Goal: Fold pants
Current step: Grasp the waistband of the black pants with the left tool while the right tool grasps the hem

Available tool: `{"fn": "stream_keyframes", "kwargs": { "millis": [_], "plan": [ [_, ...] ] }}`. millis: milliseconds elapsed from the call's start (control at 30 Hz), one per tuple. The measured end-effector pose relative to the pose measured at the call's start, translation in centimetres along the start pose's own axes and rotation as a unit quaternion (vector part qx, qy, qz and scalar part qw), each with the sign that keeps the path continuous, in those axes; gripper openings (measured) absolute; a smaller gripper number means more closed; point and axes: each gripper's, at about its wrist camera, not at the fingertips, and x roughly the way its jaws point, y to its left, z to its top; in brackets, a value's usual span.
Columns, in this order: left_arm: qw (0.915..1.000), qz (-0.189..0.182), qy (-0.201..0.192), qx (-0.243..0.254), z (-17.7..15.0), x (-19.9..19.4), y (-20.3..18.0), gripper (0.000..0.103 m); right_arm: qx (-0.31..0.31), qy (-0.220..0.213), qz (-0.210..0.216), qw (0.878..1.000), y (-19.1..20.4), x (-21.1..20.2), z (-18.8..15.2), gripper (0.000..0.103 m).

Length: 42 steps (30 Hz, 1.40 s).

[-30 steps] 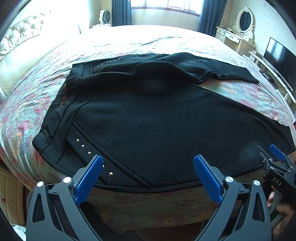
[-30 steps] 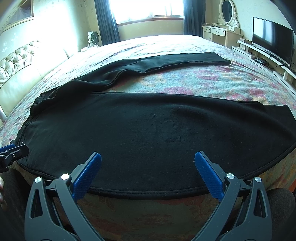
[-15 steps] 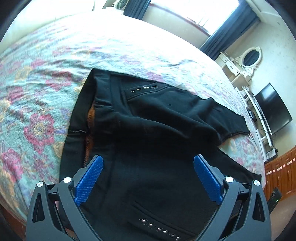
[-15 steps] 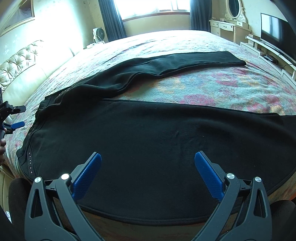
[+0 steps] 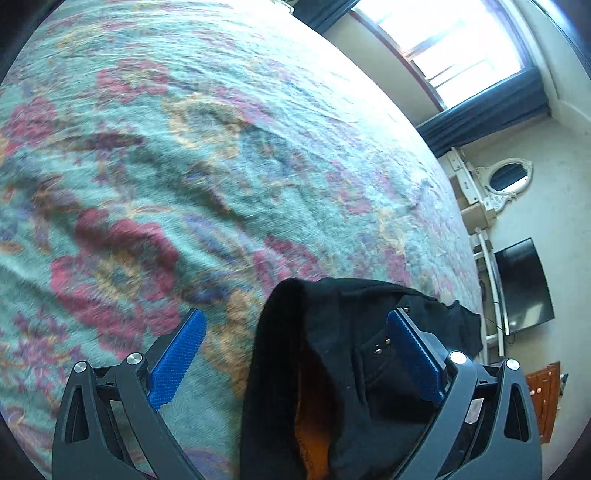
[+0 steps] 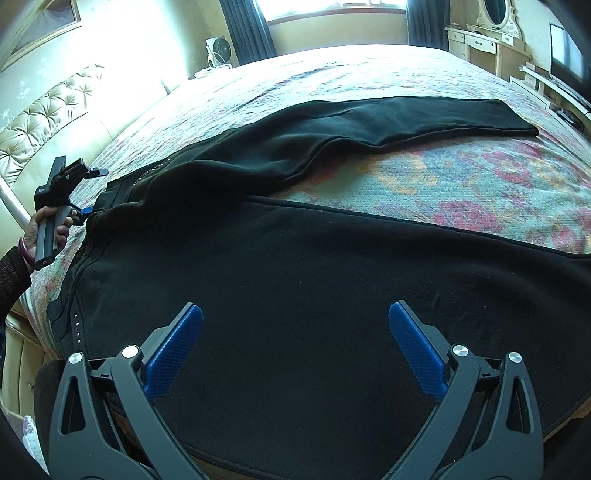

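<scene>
Black pants (image 6: 295,266) lie spread on the floral bedspread (image 6: 461,177), legs apart in a V, with the far leg (image 6: 424,114) reaching to the right. The left wrist view shows the waistband (image 5: 295,369) with orange lining, lying between the wide-apart blue pads of my left gripper (image 5: 295,314). That left gripper (image 6: 79,192), held by a hand, sits at the waistband's far left corner. My right gripper (image 6: 295,307) is open just over the near leg, holding nothing.
A cream tufted headboard (image 6: 44,122) runs along the left. A fan (image 6: 218,51), a dresser with an oval mirror (image 6: 491,33) and a TV (image 5: 524,284) stand beyond the bed. The bed's near edge is right under my right gripper.
My left gripper travelled from the near hip up along the waist to the far waistband corner, and the band now lies between its fingers. My right gripper advanced slightly over the near leg.
</scene>
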Motion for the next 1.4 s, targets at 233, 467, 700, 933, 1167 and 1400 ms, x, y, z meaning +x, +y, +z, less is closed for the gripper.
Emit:
{"fn": "stream_keyframes", "kwargs": {
  "millis": [233, 467, 700, 933, 1167, 1400],
  "plan": [
    [0.9984, -0.04, 0.033, 0.025, 0.5, 2.6, -1.2, 0.021, 0.012, 0.017, 0.028, 0.999, -0.1, 1.4, 1.0, 0.101],
    [0.998, -0.022, 0.054, 0.026, 0.4, 4.3, 0.2, 0.013, -0.03, 0.009, 0.14, 0.99, -0.8, 2.1, 7.4, 0.101],
    [0.9966, 0.016, 0.049, 0.064, 0.1, 4.9, -1.0, 0.012, -0.226, 0.02, 0.135, 0.965, -0.2, 7.5, 22.6, 0.101],
    [0.9953, 0.029, 0.052, 0.076, 0.4, 4.9, -1.1, 0.012, -0.295, 0.115, 0.126, 0.94, -0.3, 17.5, 29.9, 0.101],
    [0.9962, 0.013, 0.049, 0.07, 0.5, 5.0, -0.3, 0.012, -0.331, 0.232, 0.107, 0.908, 0.1, 24.9, 28.5, 0.096],
    [0.9949, 0.021, 0.035, 0.092, 0.2, 4.4, -1.2, 0.011, -0.34, 0.193, 0.089, 0.916, -0.1, 20.2, 27.2, 0.014]
  ]
}}
